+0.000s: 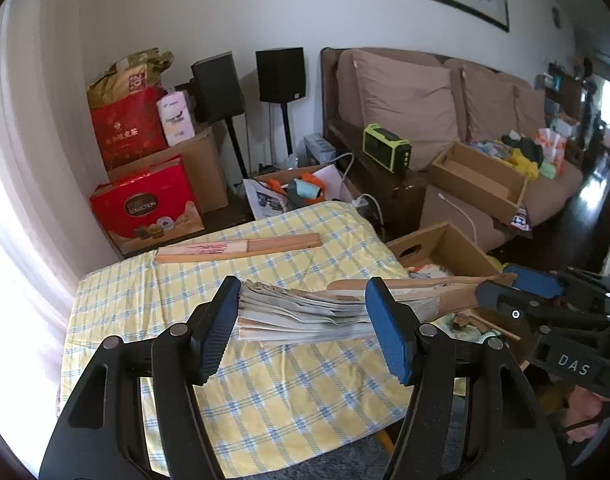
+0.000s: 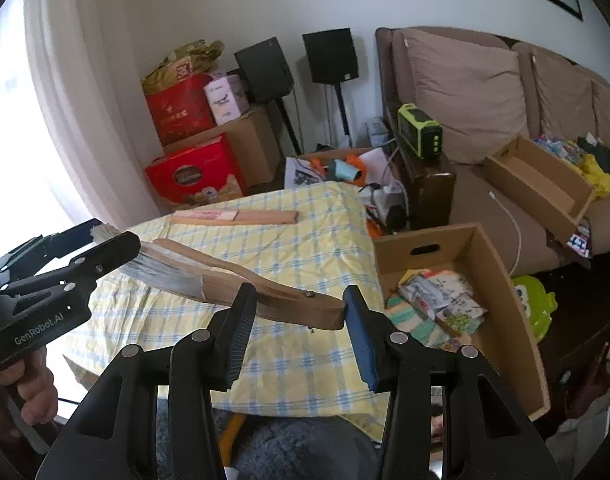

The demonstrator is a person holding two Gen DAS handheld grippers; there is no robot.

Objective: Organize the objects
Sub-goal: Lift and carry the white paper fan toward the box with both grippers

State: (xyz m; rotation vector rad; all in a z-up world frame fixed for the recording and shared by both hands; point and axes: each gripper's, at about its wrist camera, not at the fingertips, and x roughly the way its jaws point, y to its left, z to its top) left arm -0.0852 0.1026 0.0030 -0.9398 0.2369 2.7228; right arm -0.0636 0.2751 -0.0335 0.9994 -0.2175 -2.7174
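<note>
Both claws, the left gripper point(image 1: 303, 326) and right gripper point(image 2: 297, 334), are clamped on a folded wooden-ribbed grey paper fan point(image 2: 241, 284), held mid-frame above the yellow checked tablecloth point(image 1: 265, 392); stowing in the brown cardboard box point(image 2: 501, 280) at right is judged next.

Folded fan point(image 2: 241, 280) held over table point(image 2: 305, 240), left gripper point(image 1: 305, 320) at paper end, right gripper point(image 2: 297, 320) at handle end. Second fan point(image 2: 235, 217) lies behind on table. Open box point(image 2: 485, 280) right of table; sofa point(image 2: 505, 120) behind it.
</note>
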